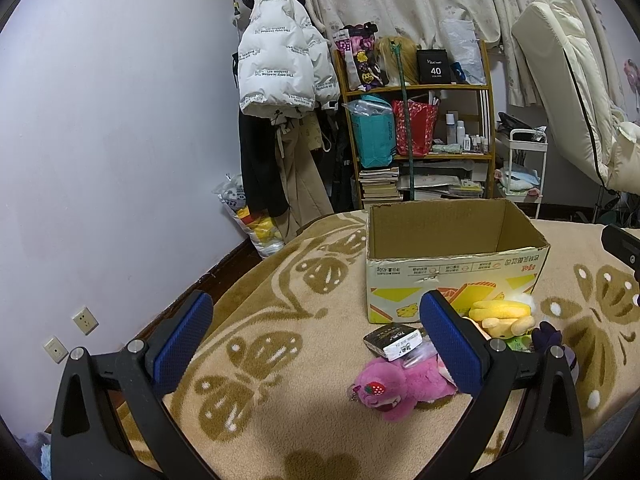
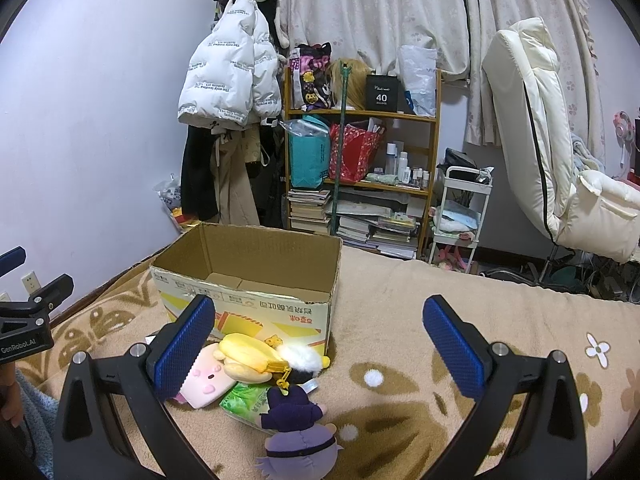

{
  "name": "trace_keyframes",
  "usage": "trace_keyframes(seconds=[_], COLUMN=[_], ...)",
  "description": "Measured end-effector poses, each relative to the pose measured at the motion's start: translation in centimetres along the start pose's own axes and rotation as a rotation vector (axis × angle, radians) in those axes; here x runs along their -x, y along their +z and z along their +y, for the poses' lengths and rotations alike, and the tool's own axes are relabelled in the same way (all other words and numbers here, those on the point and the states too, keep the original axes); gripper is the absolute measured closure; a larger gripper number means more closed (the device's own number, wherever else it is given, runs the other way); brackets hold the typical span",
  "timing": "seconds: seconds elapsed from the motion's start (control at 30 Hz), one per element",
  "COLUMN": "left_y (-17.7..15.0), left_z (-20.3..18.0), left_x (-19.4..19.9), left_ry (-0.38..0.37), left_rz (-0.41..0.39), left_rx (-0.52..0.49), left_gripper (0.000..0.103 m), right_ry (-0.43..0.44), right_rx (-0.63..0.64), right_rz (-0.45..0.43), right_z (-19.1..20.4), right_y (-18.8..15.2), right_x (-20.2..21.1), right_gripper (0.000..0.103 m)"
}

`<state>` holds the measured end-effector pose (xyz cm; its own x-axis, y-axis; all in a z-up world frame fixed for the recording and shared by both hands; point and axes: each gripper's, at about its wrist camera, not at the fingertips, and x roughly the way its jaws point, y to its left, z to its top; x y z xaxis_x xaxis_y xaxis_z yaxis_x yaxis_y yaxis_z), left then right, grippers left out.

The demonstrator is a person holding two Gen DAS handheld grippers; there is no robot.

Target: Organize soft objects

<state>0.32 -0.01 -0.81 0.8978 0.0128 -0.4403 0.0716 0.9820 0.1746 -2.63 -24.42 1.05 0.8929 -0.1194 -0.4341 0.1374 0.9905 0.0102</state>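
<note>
— On the beige butterfly-patterned blanket point(image 1: 280, 320) we see the open brown cardboard box point(image 1: 452, 276) at twelve o'clock, nothing visible inside it. Where are our soft toys?

— Piled just before its near wall: the pink fluffy plush with a strawberry point(image 1: 394, 390), the yellow plush pouch point(image 2: 250, 356), the pale pink square plush point(image 2: 206, 382) and the purple witch-hatted plush doll point(image 2: 298, 428) at six o'clock of the pouch.

— And our grippers?

— Our left gripper point(image 1: 316, 344) and right gripper point(image 2: 318, 344) both hover with jaws spread wide, holding nothing.
</note>
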Motion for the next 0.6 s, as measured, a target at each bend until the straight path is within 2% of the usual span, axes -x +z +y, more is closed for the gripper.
trace_keyframes(seconds=[0.23, 0.33, 0.6], left_y=[-0.2, 0.0, 0.4], left_z=[0.1, 0.0, -0.2], left_x=[-0.5, -0.8, -2.9], left_ry=[0.0, -0.004, -0.028], left_rz=[0.025, 0.042, 0.112], left_rx=[-0.005, -0.012, -0.014], left_gripper=[0.001, 0.001, 0.001], right_ry=[0.013, -0.003, 0.032], right_rx=[0.01, 0.026, -0.009], right_rz=[0.007, 0.043, 0.153], right_z=[0.9, 1.2, 0.6], right_y=[-1.3, -1.9, -2.4], right_x=[-0.4, -1.2, -3.1], right_gripper=[0.0, 0.0, 0.0])
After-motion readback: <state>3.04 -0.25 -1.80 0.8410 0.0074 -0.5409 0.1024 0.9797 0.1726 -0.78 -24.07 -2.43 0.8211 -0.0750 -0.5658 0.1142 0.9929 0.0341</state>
